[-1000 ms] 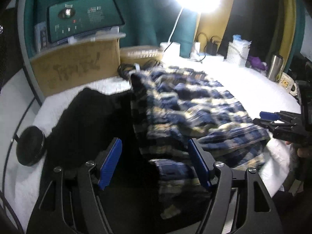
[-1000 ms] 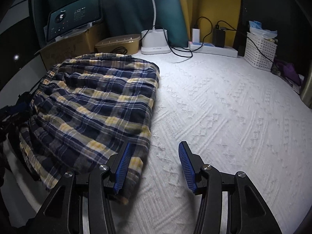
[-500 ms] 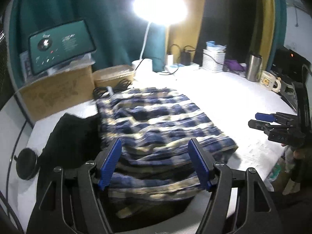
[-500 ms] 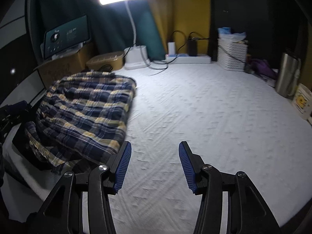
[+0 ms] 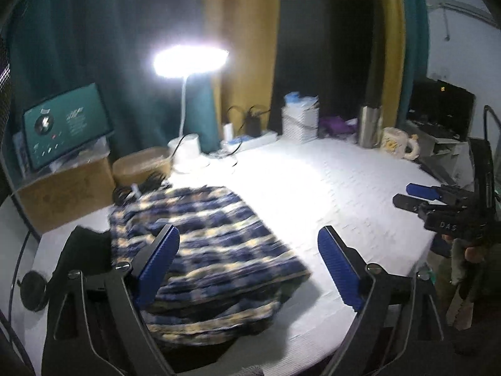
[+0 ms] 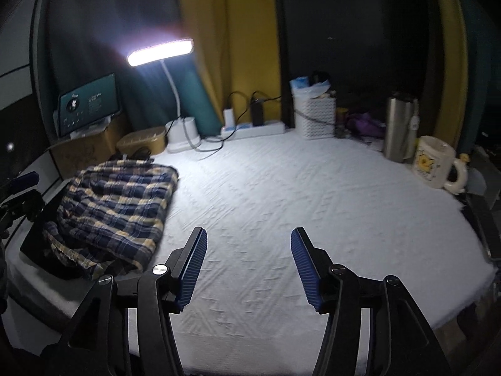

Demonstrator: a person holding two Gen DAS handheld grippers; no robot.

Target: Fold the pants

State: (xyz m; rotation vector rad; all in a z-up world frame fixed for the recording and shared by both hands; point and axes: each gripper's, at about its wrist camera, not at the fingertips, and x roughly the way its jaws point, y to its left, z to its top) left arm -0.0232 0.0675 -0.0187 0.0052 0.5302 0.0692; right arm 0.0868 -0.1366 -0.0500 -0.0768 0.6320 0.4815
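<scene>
White textured table cover (image 6: 281,194), desk lamp (image 6: 159,51) lit, curtains behind. Plaid pants (image 6: 119,206) lie folded, apparently over something black. Left gripper (image 5: 247,263) and right gripper (image 6: 249,266) just widened, both empty.

Both grippers now sit farther back from the plaid pants (image 5: 203,250) and higher above the worktop (image 6: 281,194) than a second ago. In the left wrist view the pants look smaller and lie lower in the picture, and more of the room shows above them, the lamp (image 5: 191,59) now well down from the top edge. The left gripper (image 5: 247,266) has just been opening its jaws, which now stand wide with nothing pressed between the fingers (image 5: 158,261). The right gripper (image 6: 247,269) has likewise just been opening, and its fingers (image 6: 194,269) no longer overlap the pants' edge; only bare worktop lies between them.
</scene>
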